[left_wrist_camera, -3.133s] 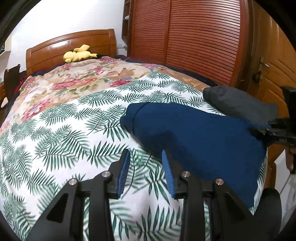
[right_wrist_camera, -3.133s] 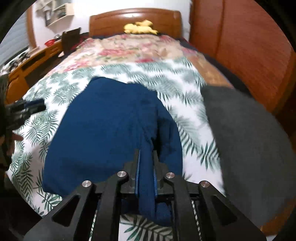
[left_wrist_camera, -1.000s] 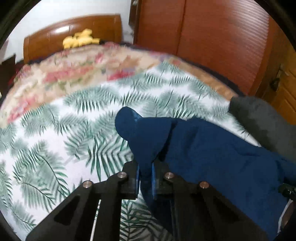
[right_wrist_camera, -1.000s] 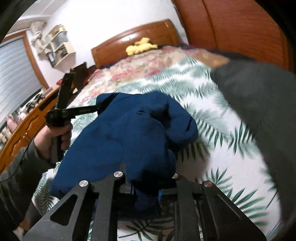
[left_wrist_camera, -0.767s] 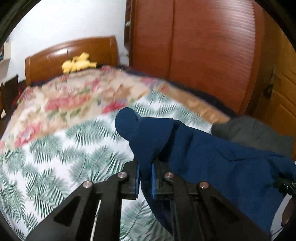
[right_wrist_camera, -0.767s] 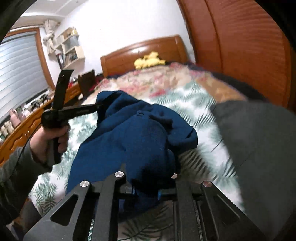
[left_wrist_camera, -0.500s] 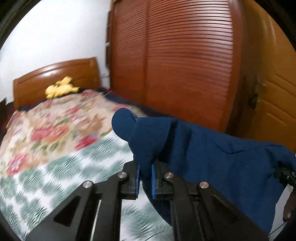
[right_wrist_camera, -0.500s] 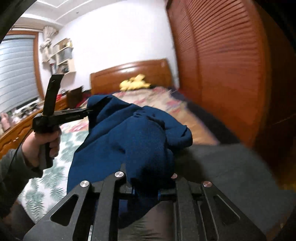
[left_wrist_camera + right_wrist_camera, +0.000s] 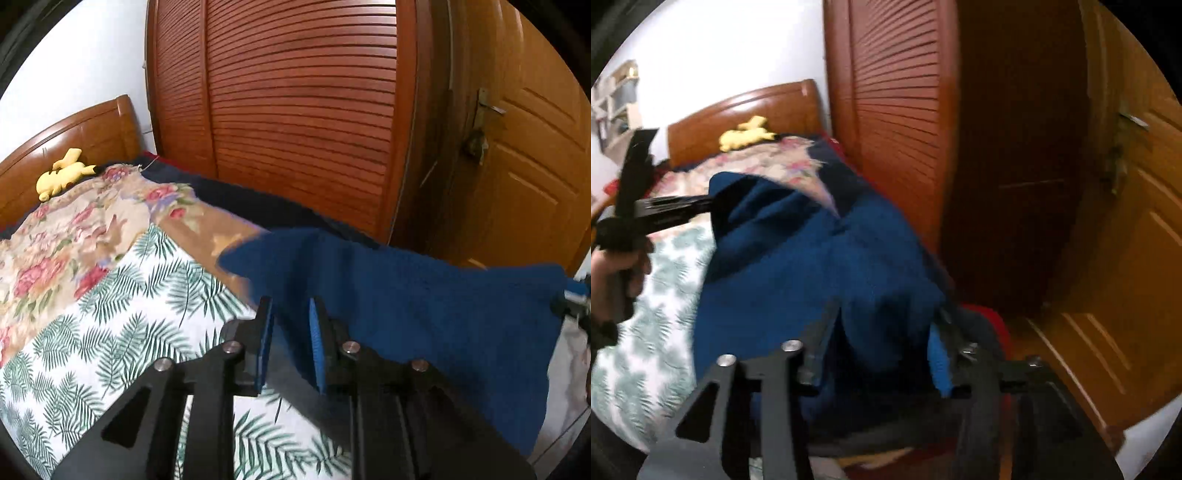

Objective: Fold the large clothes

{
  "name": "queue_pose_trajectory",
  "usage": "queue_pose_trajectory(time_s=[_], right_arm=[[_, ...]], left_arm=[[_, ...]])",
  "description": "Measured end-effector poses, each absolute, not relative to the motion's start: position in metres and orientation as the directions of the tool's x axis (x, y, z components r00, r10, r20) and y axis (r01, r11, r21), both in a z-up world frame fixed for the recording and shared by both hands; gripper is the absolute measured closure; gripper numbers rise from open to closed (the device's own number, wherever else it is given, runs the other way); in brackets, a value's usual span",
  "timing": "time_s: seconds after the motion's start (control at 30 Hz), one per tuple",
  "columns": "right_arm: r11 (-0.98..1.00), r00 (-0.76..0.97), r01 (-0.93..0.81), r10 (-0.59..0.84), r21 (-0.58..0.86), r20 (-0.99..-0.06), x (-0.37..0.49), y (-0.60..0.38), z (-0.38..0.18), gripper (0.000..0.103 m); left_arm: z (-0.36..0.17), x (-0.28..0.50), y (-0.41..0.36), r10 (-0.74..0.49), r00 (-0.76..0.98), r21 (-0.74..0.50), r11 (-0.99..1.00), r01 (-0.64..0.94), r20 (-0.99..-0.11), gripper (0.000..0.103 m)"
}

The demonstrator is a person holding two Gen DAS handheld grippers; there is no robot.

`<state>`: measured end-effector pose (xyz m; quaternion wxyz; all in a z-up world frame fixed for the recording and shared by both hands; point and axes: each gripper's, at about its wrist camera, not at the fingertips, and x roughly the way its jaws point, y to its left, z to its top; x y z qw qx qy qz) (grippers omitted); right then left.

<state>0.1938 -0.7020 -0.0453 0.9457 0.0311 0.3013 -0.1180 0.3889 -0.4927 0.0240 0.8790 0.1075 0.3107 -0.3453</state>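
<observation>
The dark blue knitted garment hangs stretched left to right above the bed's right edge, between the left gripper and right gripper, both jaws just opening, cloth slipping free.

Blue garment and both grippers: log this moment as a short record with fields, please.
garment: dark blue sweater, lifted off the palm-leaf bedsheet
left gripper: jaws have just been opening; blue pads apart, cloth past the tips
right gripper: jaws have just been opening, sweater bunched between them
background: yellow plush toy, louvred wardrobe
</observation>
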Motion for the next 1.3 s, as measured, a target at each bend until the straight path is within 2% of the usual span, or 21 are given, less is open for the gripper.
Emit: queue_pose_trajectory(time_s=[0.13,0.2,0.3,0.57,0.73,1.03,1.3], right_arm=[[0.957,0.810,0.282,-0.277,-0.072,-0.517,0.175,-0.686,-0.034,0.050],[0.965,0.828,0.253,-0.252,-0.067,-0.501,0.167,-0.679,-0.029,0.049],[0.973,0.856,0.217,-0.231,-0.084,-0.463,0.160,-0.643,-0.023,0.049],[0.998,0.902,0.067,-0.062,-0.003,-0.427,0.157,-0.567,-0.015,0.038],[1.000,0.906,0.029,-0.022,0.009,-0.422,0.158,-0.526,-0.013,0.033],[0.998,0.915,-0.036,0.055,0.056,-0.400,0.146,-0.466,-0.017,0.032],[0.990,0.901,-0.119,0.140,0.077,-0.410,0.145,-0.407,-0.034,0.032]], left_arm=[[0.033,0.358,-0.467,-0.530,0.609,0.028,0.740,0.672,-0.590,0.076],[0.037,0.340,-0.454,-0.543,0.619,0.041,0.732,0.680,-0.567,0.071],[0.050,0.305,-0.420,-0.563,0.633,0.048,0.726,0.686,-0.531,0.069],[0.078,0.224,-0.343,-0.561,0.684,0.076,0.745,0.662,-0.466,0.069],[0.087,0.194,-0.311,-0.529,0.721,0.091,0.775,0.625,-0.448,0.069],[0.082,0.155,-0.242,-0.439,0.777,0.050,0.857,0.513,-0.452,0.069],[0.050,0.135,-0.191,-0.324,0.819,0.031,0.923,0.383,-0.474,0.068]])
